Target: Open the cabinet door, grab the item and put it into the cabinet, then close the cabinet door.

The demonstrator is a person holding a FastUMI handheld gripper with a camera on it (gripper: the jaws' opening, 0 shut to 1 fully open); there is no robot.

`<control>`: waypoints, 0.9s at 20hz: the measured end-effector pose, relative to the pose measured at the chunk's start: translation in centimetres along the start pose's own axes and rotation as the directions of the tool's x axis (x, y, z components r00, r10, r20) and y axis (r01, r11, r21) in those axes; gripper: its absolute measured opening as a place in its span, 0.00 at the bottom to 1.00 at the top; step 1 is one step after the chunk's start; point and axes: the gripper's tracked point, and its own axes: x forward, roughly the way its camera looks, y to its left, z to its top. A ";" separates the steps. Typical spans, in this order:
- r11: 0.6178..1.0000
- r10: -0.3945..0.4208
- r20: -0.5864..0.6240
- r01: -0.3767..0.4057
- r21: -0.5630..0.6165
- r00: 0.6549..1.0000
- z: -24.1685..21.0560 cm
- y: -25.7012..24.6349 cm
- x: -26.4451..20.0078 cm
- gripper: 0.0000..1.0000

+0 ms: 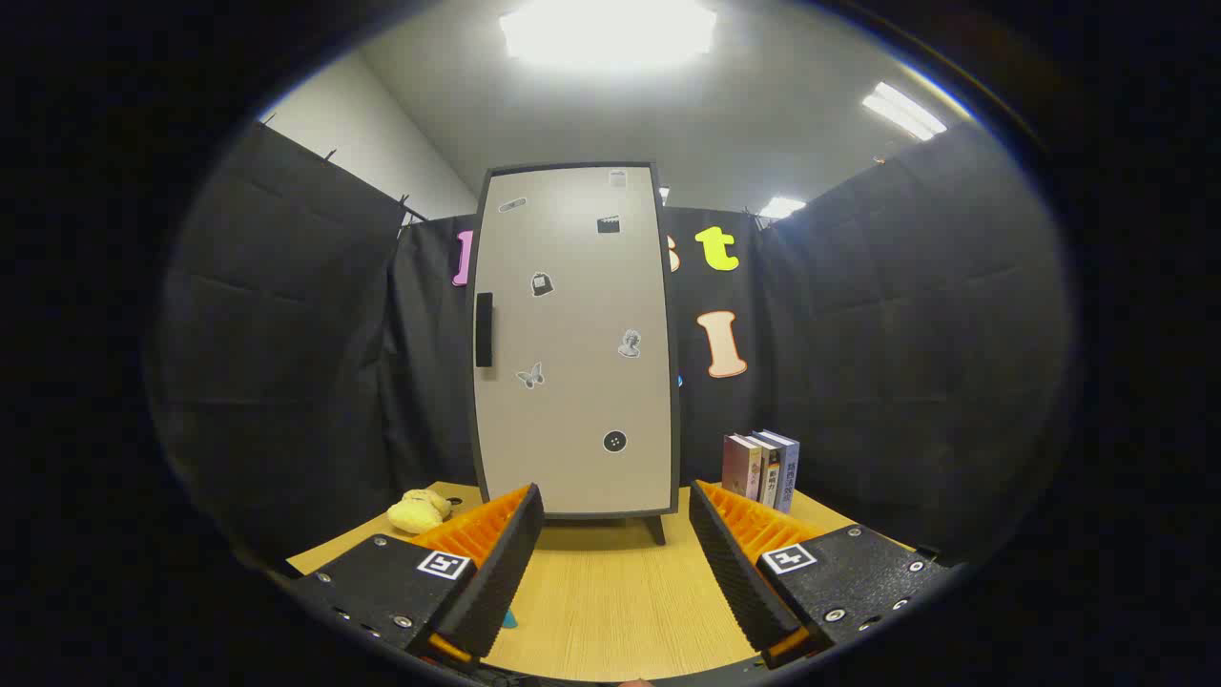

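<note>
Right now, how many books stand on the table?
3 books, upright side by side, right of the cabinet, beyond the open gripper. More may be hidden behind them.

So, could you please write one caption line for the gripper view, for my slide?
Open gripper faces the closed cabinet on the wooden table, yellow plush toy to its left, books to its right.

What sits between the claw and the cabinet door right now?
Only bare wooden table, by the gripper view. The claw is open with nothing between its fingers, and the cabinet door stands closed just beyond them.
</note>
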 end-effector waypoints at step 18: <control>0.999 0.054 -0.027 -0.054 -0.003 0.998 -0.2 1.6 0.7 0.95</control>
